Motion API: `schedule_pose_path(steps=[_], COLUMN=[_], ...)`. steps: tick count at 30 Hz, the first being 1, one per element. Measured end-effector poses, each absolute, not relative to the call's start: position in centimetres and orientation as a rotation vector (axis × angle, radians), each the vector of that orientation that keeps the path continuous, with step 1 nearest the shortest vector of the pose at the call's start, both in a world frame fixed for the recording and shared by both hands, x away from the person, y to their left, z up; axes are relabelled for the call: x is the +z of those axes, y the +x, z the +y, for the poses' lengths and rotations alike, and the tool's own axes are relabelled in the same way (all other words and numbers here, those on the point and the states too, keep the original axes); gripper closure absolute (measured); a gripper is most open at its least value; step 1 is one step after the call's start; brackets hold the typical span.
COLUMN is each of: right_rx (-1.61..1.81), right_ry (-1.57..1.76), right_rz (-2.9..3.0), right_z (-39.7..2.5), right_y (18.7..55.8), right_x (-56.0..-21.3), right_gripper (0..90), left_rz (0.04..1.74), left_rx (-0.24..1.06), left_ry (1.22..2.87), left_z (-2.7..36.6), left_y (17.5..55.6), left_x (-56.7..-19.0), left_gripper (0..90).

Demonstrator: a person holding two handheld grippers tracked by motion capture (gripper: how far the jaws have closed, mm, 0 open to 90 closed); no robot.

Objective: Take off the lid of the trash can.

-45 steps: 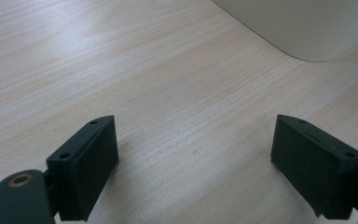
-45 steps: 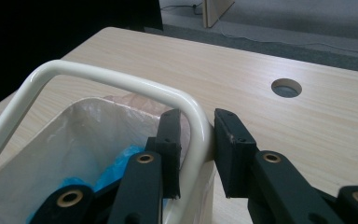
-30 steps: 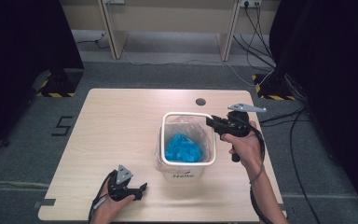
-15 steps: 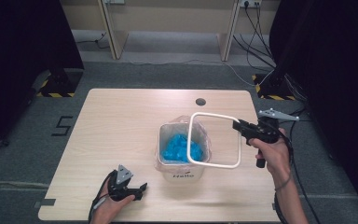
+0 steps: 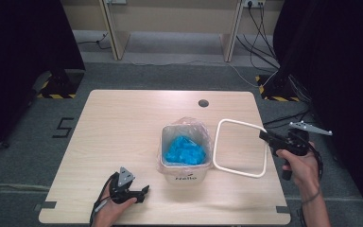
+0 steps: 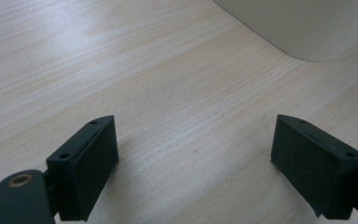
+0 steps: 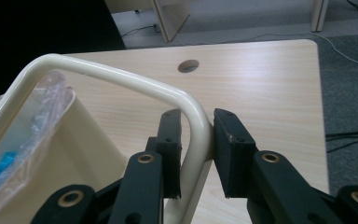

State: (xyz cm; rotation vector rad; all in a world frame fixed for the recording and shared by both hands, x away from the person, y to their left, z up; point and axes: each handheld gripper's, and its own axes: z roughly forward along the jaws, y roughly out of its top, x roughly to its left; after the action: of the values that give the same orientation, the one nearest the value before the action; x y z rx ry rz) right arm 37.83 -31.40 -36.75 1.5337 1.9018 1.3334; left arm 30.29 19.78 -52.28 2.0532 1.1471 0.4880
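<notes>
Two tongs at work. Right tongs (image 5: 264, 135) hold a cream ring (image 5: 241, 148), a rounded-square hoop, clear of the bin (image 5: 185, 161) and to its right, tilted up above the tabletop (image 5: 123, 118). Grip is on the ring's far right edge; the rest of the ring hangs out leftward from the tongs toward the bin. Its near-left side sits just beside the bin's right wall; cannot tell if they touch.

Right hand (image 5: 295, 161) comes in from the lower right, forearm angled up along the tabletop's right edge, tongs pointing left.

Right gripper view: right tongs (image 7: 196, 140) are clamped on the ring (image 7: 121, 77) just below a rounded corner, jaws close together with the tube pinched between the pads. Bin (image 7: 70, 144) lies to the lower left, clear bag (image 7: 42, 107) draped over its rim, blue stuff (image 7: 0, 168) inside.

Left tongs (image 5: 142, 193) rest low on the tabletop near the front edge, left of the bin, hand (image 5: 118, 201) wrapped round the grip. Left gripper view: left tongs (image 6: 196, 163) stand wide apart, nothing between them, bare wood below, bin base (image 6: 303, 28) ahead at upper right.
</notes>
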Motion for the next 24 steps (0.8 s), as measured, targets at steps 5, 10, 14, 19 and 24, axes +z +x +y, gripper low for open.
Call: schedule_pose_path(steps=[5, 10, 14, 19, 24], right_rx=[1.315, 1.260, 1.216, 1.183, 1.135], right_ry=[1.561, 1.596, 1.609, 1.644, 1.660], right_rz=[1.883, 1.877, 1.885, 1.890, 1.902], right_z=[-32.7, -33.7, -34.0, -34.2, -34.1], right_y=[37.4, 37.1, 37.1, 37.2, 37.4], right_x=[-37.4, -38.7, -39.6, -41.3, -42.7], right_gripper=[73.2, 73.1, 73.2, 73.2, 73.2], left_rz=[1.148, 1.148, 1.148, 1.148, 1.148], left_rx=[0.488, 0.488, 0.488, 0.488, 0.488], left_ry=[2.052, 2.052, 2.051, 2.051, 2.052], left_z=[19.8, 19.8, 19.8, 19.8, 19.8], left_y=[30.3, 30.3, 30.3, 30.3, 30.3], left_x=[-52.3, -52.3, -52.3, -52.3, -52.3], left_gripper=[13.6, 13.6, 13.6, 13.5, 13.5])
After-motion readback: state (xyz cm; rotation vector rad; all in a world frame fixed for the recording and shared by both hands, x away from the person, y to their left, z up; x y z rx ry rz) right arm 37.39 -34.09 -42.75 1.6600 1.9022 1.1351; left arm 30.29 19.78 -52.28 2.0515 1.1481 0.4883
